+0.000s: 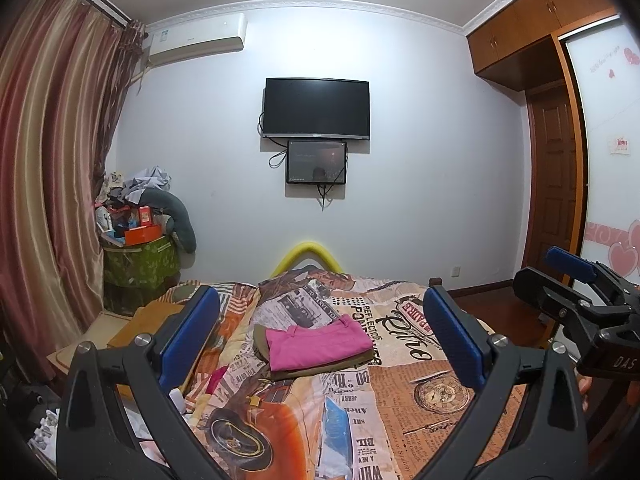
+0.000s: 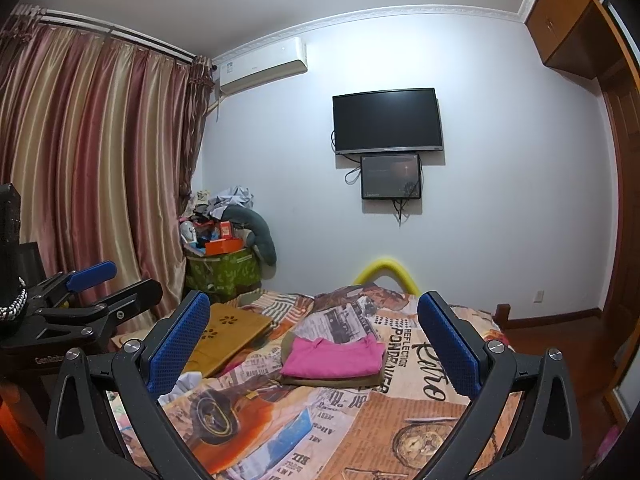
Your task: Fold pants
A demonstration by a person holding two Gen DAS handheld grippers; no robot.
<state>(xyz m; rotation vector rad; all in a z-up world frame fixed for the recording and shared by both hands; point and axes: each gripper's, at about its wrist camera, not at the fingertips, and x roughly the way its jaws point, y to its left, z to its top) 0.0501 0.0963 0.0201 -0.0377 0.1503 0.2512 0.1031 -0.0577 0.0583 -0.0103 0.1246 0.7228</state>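
Left wrist view: bed [image 1: 420, 420] spreads beneath both grippers.
Pink pants [image 1: 318, 342]: folded on an olive garment, ahead of and between the jaws, long axis crosswise.
Left gripper [image 1: 320, 340]: released, empty.
Right gripper [image 2: 314, 346]: released, empty; neither clearly nearer.

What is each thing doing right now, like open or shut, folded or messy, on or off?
left gripper: open, holding nothing.
right gripper: open, holding nothing.
pink pants: folded, lying on top of the stack.
olive garment: folded, under the pink pants.
big TV: screen dark.
small screen: dimly lit.
curtains: drawn shut.
bedspread: spread out, wrinkled.
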